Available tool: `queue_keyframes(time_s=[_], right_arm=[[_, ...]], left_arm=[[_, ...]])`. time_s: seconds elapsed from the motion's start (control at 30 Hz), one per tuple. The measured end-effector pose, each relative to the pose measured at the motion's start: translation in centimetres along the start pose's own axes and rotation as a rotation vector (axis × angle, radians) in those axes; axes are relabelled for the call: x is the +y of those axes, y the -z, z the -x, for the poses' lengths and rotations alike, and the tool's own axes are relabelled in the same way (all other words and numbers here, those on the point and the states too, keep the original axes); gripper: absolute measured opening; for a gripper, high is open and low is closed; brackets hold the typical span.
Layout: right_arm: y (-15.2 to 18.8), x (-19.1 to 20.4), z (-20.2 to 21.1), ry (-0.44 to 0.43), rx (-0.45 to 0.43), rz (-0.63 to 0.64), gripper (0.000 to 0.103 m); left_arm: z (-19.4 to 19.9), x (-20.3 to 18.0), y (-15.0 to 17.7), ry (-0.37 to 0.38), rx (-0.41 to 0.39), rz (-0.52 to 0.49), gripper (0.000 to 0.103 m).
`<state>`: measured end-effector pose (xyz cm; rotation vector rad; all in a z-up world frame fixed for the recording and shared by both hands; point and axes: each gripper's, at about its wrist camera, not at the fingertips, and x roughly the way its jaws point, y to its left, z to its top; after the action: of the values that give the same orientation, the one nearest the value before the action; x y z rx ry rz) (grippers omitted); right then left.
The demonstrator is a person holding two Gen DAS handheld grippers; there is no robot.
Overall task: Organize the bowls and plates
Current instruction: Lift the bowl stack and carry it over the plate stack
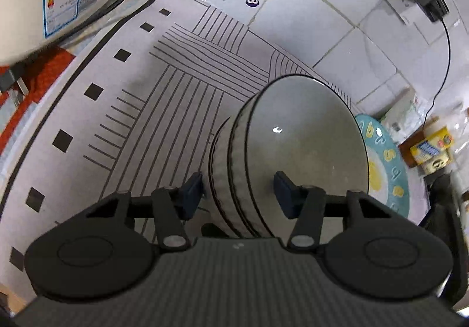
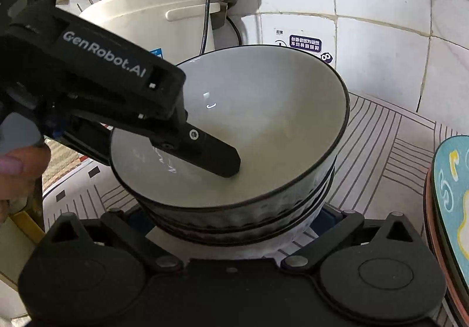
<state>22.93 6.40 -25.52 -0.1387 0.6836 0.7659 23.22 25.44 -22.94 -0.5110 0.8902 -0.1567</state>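
Black tongs (image 2: 164, 133), white "GenRobot.AI" lettering, blue pads (image 1: 192, 189).

Three nested bowls (image 2: 263, 122), one colourful plate (image 1: 387, 174), one rice cooker (image 2: 152, 16), two grippers (image 1: 239, 195).

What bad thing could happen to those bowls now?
1. The left gripper has one of its fingers inside the top bowl and one outside; if it is lifted by that thin rim, the bowl could slip and chip.
2. The bowl stack might tip if nudged sideways.
3. The colourful plate sits close by, so a swinging bowl could knock it.
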Motion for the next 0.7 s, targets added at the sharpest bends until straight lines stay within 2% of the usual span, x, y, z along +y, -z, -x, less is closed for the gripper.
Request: queue_keyframes(time_s=[0.13, 0.3, 0.5, 0.7], right_arm=[[0.4, 0.2, 0.6, -0.003, -0.007, -0.017, 0.103], [0.4, 0.4, 2.0, 0.003, -0.027, -0.055, 0.103], [-0.3, -0.3, 5.0, 0.03, -0.087, -0.087, 0.103], [-0.6, -1.8, 8.6, 0.1, -0.146, -0.062, 0.103]], left_arm=[[0.5, -0.4, 0.2, -0.015, 0.016, -0.025, 0.051], [1.6, -1.6, -0.1, 0.003, 0.016, -0.058, 0.051], [3.3, -4.9, 0.0, 0.043, -0.029, -0.135, 0.051], [3.2, -8.7, 0.1, 0.088, -0.04, -0.191, 0.051]])
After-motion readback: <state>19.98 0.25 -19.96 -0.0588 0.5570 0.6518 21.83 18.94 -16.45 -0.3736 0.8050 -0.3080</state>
